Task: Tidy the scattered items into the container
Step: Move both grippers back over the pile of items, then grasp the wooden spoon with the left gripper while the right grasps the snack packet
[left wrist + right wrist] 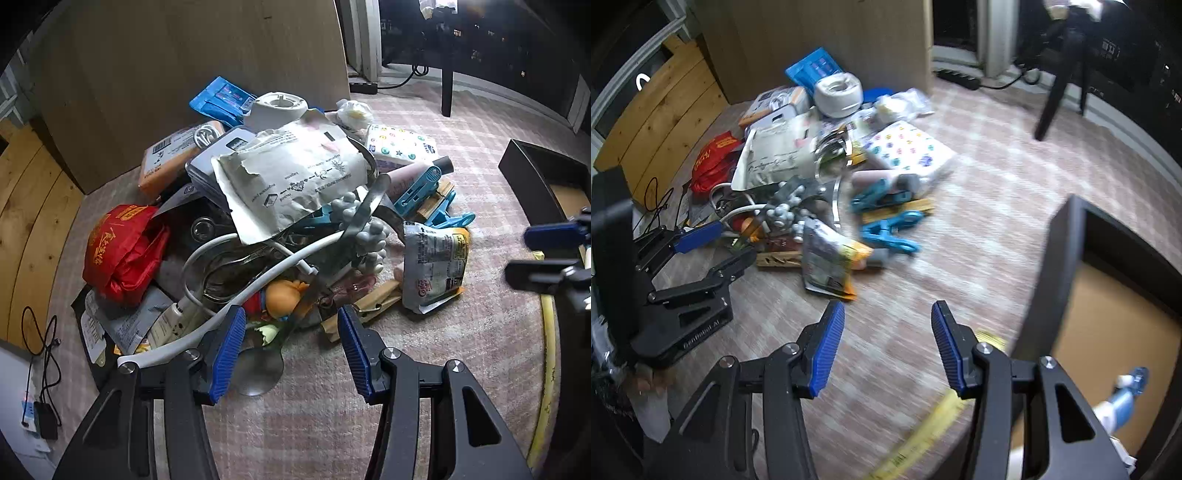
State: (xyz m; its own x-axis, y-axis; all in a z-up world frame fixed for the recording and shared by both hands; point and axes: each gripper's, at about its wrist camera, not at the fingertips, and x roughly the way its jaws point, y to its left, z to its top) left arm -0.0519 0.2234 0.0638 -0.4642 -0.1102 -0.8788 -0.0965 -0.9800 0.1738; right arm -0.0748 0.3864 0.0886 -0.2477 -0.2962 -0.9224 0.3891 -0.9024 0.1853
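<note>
Carpet [979, 192] lies bare between pile [812, 166] and box [1060, 258].

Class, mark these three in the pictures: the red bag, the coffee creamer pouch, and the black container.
red bag [122, 254], left wrist view, middle of its crumpled red front.
coffee creamer pouch [434, 266], left wrist view, centre of its printed back.
black container [1060, 280], right wrist view, its dark near wall.

We see a pink checked carpet [424, 350] across the floor. A wooden panel [192, 70] stands at the far side, pale wood planks [33, 206] on the left. A black power strip [958, 78] lies far right, near a dark furniture leg [447, 90].
</note>
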